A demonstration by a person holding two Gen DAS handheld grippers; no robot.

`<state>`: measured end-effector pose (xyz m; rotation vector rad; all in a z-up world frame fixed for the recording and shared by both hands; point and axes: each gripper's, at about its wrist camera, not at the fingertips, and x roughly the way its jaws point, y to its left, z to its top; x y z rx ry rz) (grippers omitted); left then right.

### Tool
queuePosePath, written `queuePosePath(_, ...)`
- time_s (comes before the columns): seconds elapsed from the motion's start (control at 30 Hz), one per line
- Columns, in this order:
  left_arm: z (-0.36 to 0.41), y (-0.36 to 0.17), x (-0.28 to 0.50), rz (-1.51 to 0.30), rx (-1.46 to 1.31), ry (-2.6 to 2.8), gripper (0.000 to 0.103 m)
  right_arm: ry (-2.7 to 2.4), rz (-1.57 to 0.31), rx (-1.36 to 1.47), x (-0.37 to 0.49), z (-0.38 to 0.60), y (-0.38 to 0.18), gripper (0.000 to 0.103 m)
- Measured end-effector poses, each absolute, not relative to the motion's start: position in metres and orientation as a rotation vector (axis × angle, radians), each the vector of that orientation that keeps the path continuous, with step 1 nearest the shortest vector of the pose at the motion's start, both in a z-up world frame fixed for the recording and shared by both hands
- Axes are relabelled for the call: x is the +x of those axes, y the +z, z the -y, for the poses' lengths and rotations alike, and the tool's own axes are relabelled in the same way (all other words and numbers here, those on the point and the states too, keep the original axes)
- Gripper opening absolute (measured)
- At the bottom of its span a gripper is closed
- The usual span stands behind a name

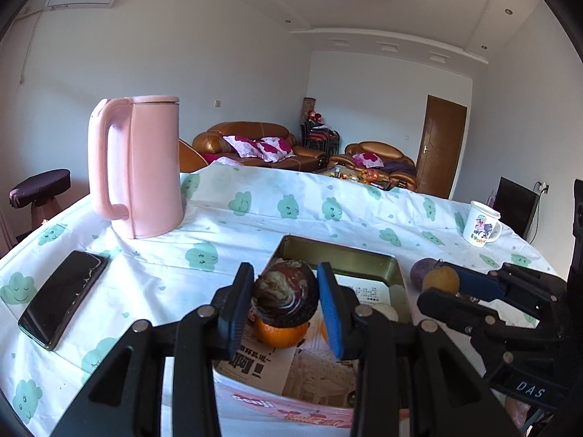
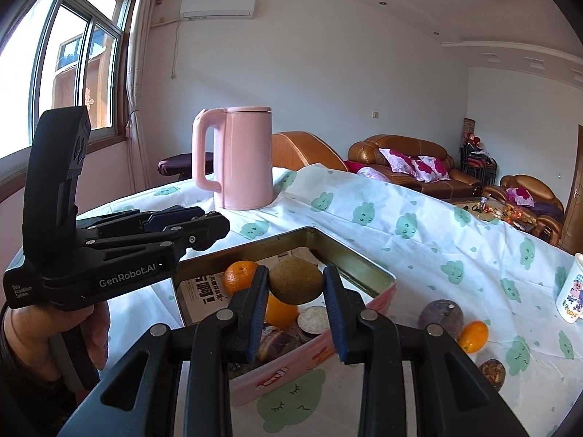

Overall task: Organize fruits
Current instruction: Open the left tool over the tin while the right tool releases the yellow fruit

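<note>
My left gripper (image 1: 286, 300) is shut on a dark wrinkled purple fruit (image 1: 286, 293) and holds it above the rectangular tin box (image 1: 397, 269). An orange (image 1: 278, 335) lies in the box under it. My right gripper (image 2: 297, 293) is shut on a brown-green kiwi (image 2: 297, 280), also above the tin box (image 2: 379, 271), which holds oranges (image 2: 238, 275) and other fruit. In the left wrist view the right gripper (image 1: 455, 287) shows at the right with the kiwi (image 1: 441, 280). A purple fruit (image 2: 439, 317), an orange (image 2: 473, 335) and a dark fruit (image 2: 492, 371) lie on the cloth.
A pink kettle (image 1: 145, 167) stands at the back left of the table. A black phone (image 1: 63, 296) lies at the left. A white printed mug (image 1: 481, 224) stands at the right. The table has a white cloth (image 1: 255, 218) with green clouds.
</note>
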<state>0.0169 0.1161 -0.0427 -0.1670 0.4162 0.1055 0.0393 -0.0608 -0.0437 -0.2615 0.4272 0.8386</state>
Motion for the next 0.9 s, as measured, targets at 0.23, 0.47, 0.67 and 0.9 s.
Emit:
queuePosePath(0.23, -0.127, -0.054, 0.019, -0.464, -0.185, 0.119, 0.037, 0.881, -0.503, -0.342, 0.039, 0.024, -0.061, 0.032)
queuePosePath(0.47, -0.133, -0.06, 0.022, -0.488, -0.197, 0.133, 0.038, 0.899, -0.57, -0.374, 0.045, 0.011, -0.07, 0.033)
queuePosePath(0.67, -0.129, -0.058, 0.019, -0.474, -0.196, 0.135, 0.058, 0.897, -0.593, -0.338, 0.049, 0.016, -0.07, 0.039)
queuePosePath(0.9, -0.115, -0.039, 0.014, -0.411, -0.193, 0.122, 0.078, 0.828, -0.543, -0.308, 0.048, 0.06, -0.059, 0.047)
